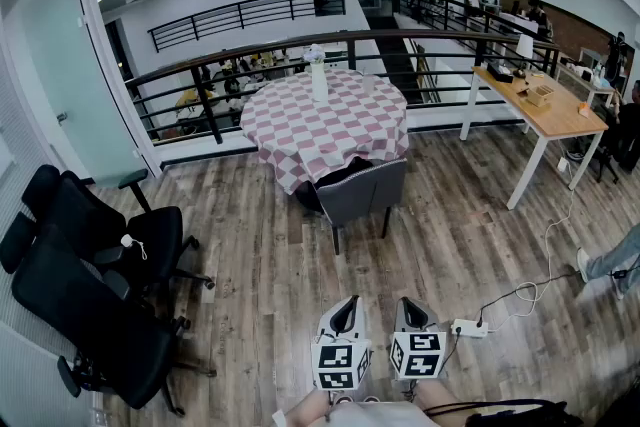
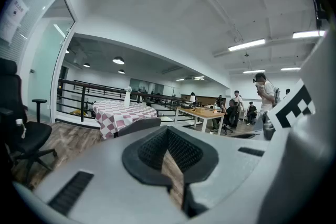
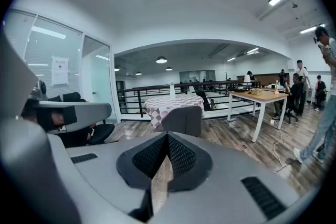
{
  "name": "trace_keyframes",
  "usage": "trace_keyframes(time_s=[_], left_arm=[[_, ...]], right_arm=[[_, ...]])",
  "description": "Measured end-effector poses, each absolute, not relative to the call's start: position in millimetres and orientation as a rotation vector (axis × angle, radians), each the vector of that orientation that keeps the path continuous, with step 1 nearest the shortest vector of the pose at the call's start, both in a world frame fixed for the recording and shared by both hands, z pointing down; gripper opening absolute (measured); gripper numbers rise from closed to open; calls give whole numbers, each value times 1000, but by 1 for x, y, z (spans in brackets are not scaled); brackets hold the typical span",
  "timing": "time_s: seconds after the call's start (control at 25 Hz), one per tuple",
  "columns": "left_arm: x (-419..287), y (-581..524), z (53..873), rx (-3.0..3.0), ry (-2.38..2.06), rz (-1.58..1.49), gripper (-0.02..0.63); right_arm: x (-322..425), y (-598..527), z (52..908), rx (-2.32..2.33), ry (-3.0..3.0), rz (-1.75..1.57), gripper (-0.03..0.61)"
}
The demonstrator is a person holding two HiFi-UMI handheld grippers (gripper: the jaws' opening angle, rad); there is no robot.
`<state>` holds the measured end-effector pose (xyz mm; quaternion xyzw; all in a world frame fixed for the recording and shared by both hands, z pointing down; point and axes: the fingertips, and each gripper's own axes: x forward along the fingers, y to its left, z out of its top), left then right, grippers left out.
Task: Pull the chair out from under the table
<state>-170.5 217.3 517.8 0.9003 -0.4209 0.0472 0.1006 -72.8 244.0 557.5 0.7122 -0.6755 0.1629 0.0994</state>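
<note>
**Chair tucked in — approach first**

Well ahead, checked table (image 1: pixel 325 120), with grey chair (image 1: pixel 362 190) pushed under its near edge. Closed and empty: left gripper (image 1: pixel 343 313), right gripper (image 1: pixel 412 313). Walk in, open, grip the chair's top edge — probably.

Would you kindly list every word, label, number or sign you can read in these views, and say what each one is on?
No text can be read in any view.
Paper notice on the glass wall: reddish heading above lines of print, too small to read.
Sheet on the glass at the left gripper view's upper left: blurred, unreadable.
Marker cubes: black-and-white square patterns, no letters or numbers.
</note>
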Motion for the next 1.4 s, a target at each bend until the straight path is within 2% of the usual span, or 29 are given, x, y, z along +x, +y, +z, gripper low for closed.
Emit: trace_keyframes(time_s=[1.4], left_arm=[[-184, 165, 552, 2636, -1165, 224, 4]], right_arm=[[-66, 217, 602, 2186, -1852, 667, 14]])
